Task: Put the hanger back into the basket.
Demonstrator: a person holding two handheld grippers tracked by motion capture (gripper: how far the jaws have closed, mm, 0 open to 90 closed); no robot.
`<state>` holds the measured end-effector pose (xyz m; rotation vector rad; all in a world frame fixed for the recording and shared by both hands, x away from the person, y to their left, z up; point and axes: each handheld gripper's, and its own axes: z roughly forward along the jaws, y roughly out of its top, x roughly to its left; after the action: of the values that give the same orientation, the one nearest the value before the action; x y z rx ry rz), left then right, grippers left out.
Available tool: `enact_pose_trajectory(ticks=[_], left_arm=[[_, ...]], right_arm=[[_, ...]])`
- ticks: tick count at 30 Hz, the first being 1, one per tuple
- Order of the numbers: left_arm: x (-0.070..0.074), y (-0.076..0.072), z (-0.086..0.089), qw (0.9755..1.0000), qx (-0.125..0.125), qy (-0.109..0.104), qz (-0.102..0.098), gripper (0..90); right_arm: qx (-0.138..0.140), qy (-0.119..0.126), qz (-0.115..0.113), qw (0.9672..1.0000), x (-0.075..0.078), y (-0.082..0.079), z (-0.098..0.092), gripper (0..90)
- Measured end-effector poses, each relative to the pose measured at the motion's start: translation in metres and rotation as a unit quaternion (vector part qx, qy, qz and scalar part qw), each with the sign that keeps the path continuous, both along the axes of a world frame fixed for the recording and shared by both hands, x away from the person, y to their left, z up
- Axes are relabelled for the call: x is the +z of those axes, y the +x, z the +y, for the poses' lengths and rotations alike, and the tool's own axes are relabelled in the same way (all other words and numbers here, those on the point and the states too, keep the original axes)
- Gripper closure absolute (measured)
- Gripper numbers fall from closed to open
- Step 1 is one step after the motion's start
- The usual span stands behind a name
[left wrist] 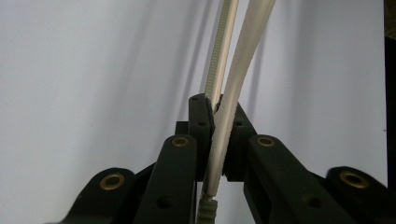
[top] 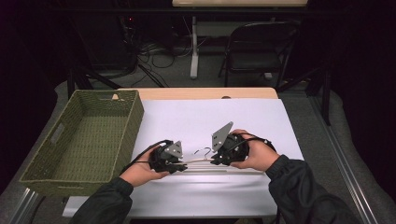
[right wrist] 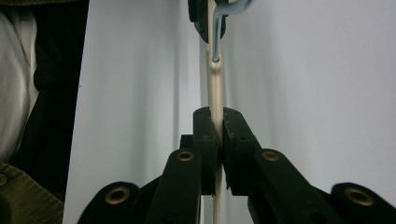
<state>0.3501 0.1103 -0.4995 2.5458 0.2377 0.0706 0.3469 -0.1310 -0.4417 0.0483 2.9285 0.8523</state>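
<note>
Both pairs of jaws are closing narrowly on a cream hanger (top: 198, 161), one at each arm.

In the high view, the left gripper (top: 180, 164) and right gripper (top: 215, 160) are sitting low over a white sheet (top: 210, 116) covering the table (top: 201, 93), each held in a hand, facing one another with the hanger running between them. Its metal hook (top: 202, 151) is rising between the two grippers. A green woven basket (top: 84, 140) is resting on the table's left side, just beside the left hand (top: 139, 171). The right hand (top: 254, 154) is wrapping around its gripper from the far side. A folding chair (top: 257, 49) is standing beyond the table.

In the left gripper view, the jaws are pinching the hanger's arm (left wrist: 219, 135) between their pads; the arm and a ridged bar (left wrist: 219, 51) beside it are reaching away over the sheet.

In the right gripper view, the jaws are clamping the hanger's other arm (right wrist: 215, 102), which is passing straight up between them toward the hook (right wrist: 219, 28), with the other gripper's black tip just behind it.
</note>
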Motion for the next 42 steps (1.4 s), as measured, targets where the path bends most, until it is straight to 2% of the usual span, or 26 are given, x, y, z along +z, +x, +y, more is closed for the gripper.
enact_pose_trajectory(ticks=[6, 7, 8, 9, 10, 12, 15, 16, 20, 23, 27, 30, 32, 33, 34, 35, 38, 39, 42], left_arm=[[0.000, -0.001, 0.001, 1.0000, -0.010, 0.001, -0.001, 85.5], [0.000, -0.001, 0.001, 1.0000, -0.010, 0.001, -0.001, 85.6], [0.000, -0.001, 0.001, 0.9999, -0.012, 0.001, -0.001, 85.9], [0.001, 0.000, 0.001, 0.9998, -0.018, 0.004, 0.006, 85.9], [0.001, -0.001, 0.001, 0.9999, -0.017, 0.000, 0.004, 86.4], [0.002, -0.003, 0.002, 0.9999, -0.017, -0.004, 0.002, 86.4], [0.006, -0.004, 0.004, 0.9998, -0.017, -0.007, 0.001, 86.5], [0.008, -0.006, 0.005, 0.9998, -0.010, -0.014, -0.003, 86.7], [0.013, -0.007, 0.008, 0.9997, 0.000, -0.025, 0.002, 86.9], [0.017, -0.010, 0.013, 0.9992, 0.014, -0.037, 0.005, 87.0], [0.025, -0.015, 0.019, 0.9984, 0.024, -0.051, 0.008, 87.0], [0.031, -0.018, 0.027, 0.9967, 0.039, -0.069, 0.017, 87.0], [0.036, -0.019, 0.034, 0.9943, 0.053, -0.090, 0.022, 87.0], [0.036, -0.019, 0.034, 0.9943, 0.053, -0.090, 0.022, 87.0], [0.041, -0.020, 0.039, 0.9925, 0.065, -0.101, 0.022, 87.0], [0.041, -0.020, 0.039, 0.9925, 0.065, -0.101, 0.022, 87.0], [0.053, -0.026, 0.048, 0.9902, 0.086, -0.109, 0.020, 87.0], [0.053, -0.026, 0.048, 0.9902, 0.086, -0.109, 0.020, 87.0], [0.066, -0.032, 0.055, 0.9899, 0.097, -0.103, 0.010, 86.9]], right_arm=[[-0.015, 0.007, -0.007, 0.9998, 0.002, -0.002, -0.007, 70.3], [-0.015, 0.007, -0.007, 0.9998, 0.002, -0.002, -0.007, 70.3], [-0.027, 0.012, -0.003, 0.9996, 0.004, -0.004, -0.012, 65.5], [-0.027, 0.012, -0.003, 0.9996, 0.004, -0.004, -0.012, 65.5], [-0.036, 0.019, -0.009, 0.9992, 0.007, -0.005, -0.018, 61.6], [-0.039, 0.022, -0.010, 0.9989, 0.009, -0.006, -0.022, 60.0], [-0.055, 0.040, -0.019, 0.9975, 0.014, -0.010, -0.034, 55.8], [-0.065, 0.049, -0.027, 0.9964, 0.017, -0.010, -0.042, 54.7], [-0.078, 0.058, -0.031, 0.9947, 0.020, -0.012, -0.053, 54.4], [-0.095, 0.059, -0.038, 0.9930, 0.021, -0.011, -0.063, 52.3], [-0.110, 0.062, -0.035, 0.9914, 0.019, -0.009, -0.072, 50.2], [-0.118, 0.062, -0.031, 0.9906, 0.019, -0.008, -0.077, 49.9], [-0.120, 0.061, -0.031, 0.9904, 0.019, -0.007, -0.078, 49.6], [-0.120, 0.061, -0.031, 0.9904, 0.019, -0.007, -0.078, 49.6], [-0.122, 0.061, -0.032, 0.9901, 0.019, -0.007, -0.079, 49.5], [-0.122, 0.061, -0.032, 0.9901, 0.019, -0.007, -0.079, 49.5], [-0.125, 0.065, -0.033, 0.9894, 0.022, -0.008, -0.082, 49.1], [-0.125, 0.065, -0.033, 0.9894, 0.022, -0.008, -0.082, 49.1], [-0.132, 0.072, -0.035, 0.9879, 0.023, -0.009, -0.087, 48.8]])
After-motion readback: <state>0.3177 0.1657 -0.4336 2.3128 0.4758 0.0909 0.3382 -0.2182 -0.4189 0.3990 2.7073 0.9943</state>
